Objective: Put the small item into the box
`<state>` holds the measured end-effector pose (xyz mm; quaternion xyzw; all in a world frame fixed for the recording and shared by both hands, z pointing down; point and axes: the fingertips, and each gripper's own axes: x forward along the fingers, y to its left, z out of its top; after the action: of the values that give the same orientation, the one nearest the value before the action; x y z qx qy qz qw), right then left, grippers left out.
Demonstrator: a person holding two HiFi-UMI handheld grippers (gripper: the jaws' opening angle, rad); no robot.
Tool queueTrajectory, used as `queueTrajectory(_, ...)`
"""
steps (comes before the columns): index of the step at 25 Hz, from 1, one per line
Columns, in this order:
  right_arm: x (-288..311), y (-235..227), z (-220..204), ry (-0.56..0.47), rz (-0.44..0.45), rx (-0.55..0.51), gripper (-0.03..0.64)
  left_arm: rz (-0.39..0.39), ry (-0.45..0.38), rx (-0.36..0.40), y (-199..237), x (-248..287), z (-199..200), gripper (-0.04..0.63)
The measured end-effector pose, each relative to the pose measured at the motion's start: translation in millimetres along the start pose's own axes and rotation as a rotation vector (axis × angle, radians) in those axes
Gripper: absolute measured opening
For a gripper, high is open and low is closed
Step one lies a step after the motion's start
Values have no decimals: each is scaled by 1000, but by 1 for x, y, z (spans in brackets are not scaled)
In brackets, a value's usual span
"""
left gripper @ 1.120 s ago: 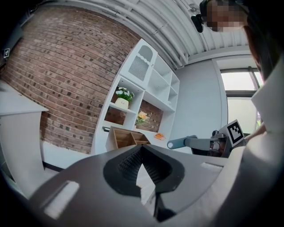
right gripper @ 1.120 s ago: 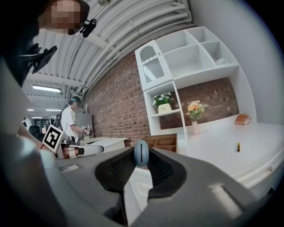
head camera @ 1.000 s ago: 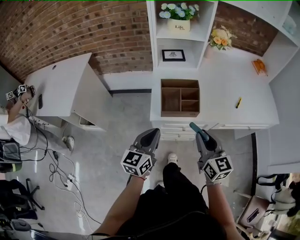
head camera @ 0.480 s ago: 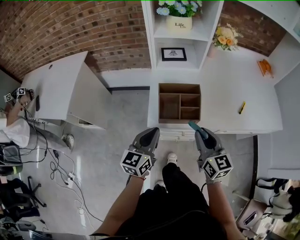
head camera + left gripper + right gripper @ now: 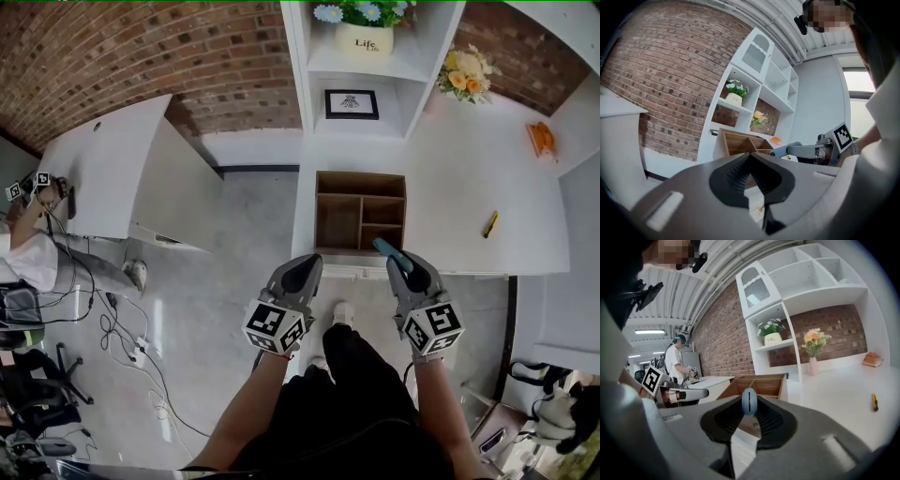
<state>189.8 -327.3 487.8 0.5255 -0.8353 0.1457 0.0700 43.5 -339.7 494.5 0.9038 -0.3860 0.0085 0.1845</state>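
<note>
A red brick wall [image 5: 141,66] flanks the white shelf unit [image 5: 361,70], with a white counter [image 5: 469,187] before it, a white desk [image 5: 103,169] to its left, and grey floor [image 5: 234,281] between.

It looked like a home set built inside a lab. In the upper half of the head view, a brick wall [image 5: 141,56] backed a white shelf unit [image 5: 298,56] with a flower pot [image 5: 364,39] and a framed picture [image 5: 352,103]. A vase of flowers [image 5: 466,70] and a wooden box [image 5: 360,176] stood on the white counter [image 5: 450,178]. At the left edge, loose cables [image 5: 122,328] lay on the floor, and another person [image 5: 28,253] worked at a desk [image 5: 103,178] with marker cubes [image 5: 28,186]. The right gripper view showed a ribbed industrial ceiling [image 5: 679,301] with a strip light [image 5: 649,332].
</note>
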Motion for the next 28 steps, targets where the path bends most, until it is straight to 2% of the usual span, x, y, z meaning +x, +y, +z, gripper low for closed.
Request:
queueTrajectory(13, 39, -8, -20, 230, 34, -104, 78, 57, 7, 23, 22, 6, 0, 3)
queueTrajectory(19, 50, -6, -27, 317, 41, -110, 78, 90, -13, 39, 32, 4, 8, 3)
queueTrajectory(28, 60, -2, -31, 439, 47, -137, 78, 97, -16, 32, 31, 2, 11, 3)
